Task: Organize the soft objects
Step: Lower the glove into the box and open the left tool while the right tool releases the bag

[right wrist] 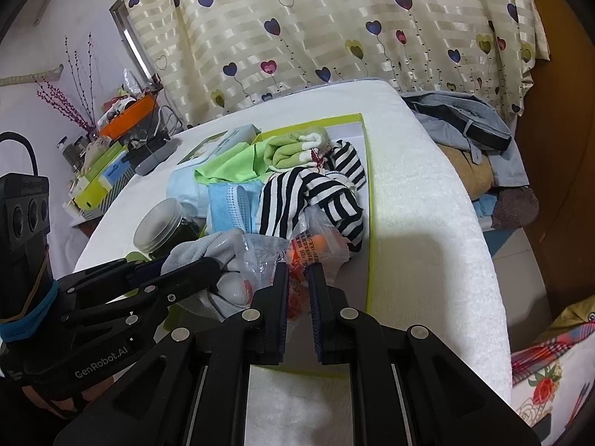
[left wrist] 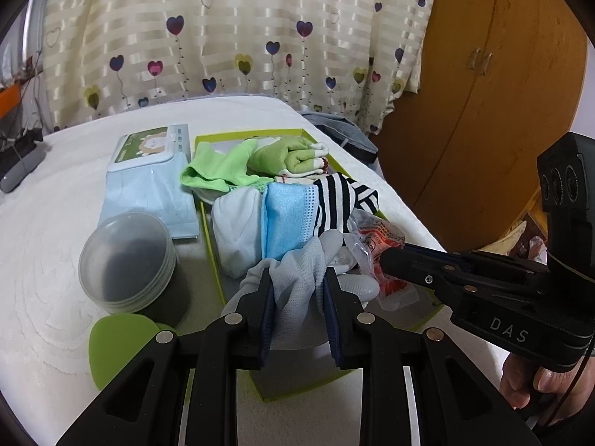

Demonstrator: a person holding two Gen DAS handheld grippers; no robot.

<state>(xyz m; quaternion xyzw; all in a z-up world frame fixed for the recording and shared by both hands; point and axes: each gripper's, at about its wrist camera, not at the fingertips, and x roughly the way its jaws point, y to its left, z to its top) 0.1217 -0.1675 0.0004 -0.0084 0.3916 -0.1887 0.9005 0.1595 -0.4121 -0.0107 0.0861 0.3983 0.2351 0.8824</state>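
Observation:
A green-rimmed tray point(left wrist: 208, 219) point(right wrist: 366, 171) on the white bed holds a heap of soft things: a green cloth point(left wrist: 219, 169), a rolled green sock point(left wrist: 286, 154), a blue face mask point(left wrist: 288, 219) point(right wrist: 230, 204), a striped black-and-white garment point(left wrist: 340, 200) point(right wrist: 308, 200). My left gripper point(left wrist: 299, 278) point(right wrist: 186, 264) is shut on a grey glove point(left wrist: 301, 264) at the tray's near end. My right gripper point(right wrist: 298, 273) point(left wrist: 386, 256) is shut on a clear plastic packet with orange print point(right wrist: 308, 249) point(left wrist: 375, 245), just right of the glove.
A lidded jar point(left wrist: 128, 260) point(right wrist: 163, 226) stands left of the tray, with a green lid-like piece point(left wrist: 119, 342) in front of it. A wipes pack point(left wrist: 152, 178) lies behind the jar. Folded clothes point(right wrist: 468, 126) sit past the bed's right edge. A cluttered shelf point(right wrist: 122, 122) stands far left.

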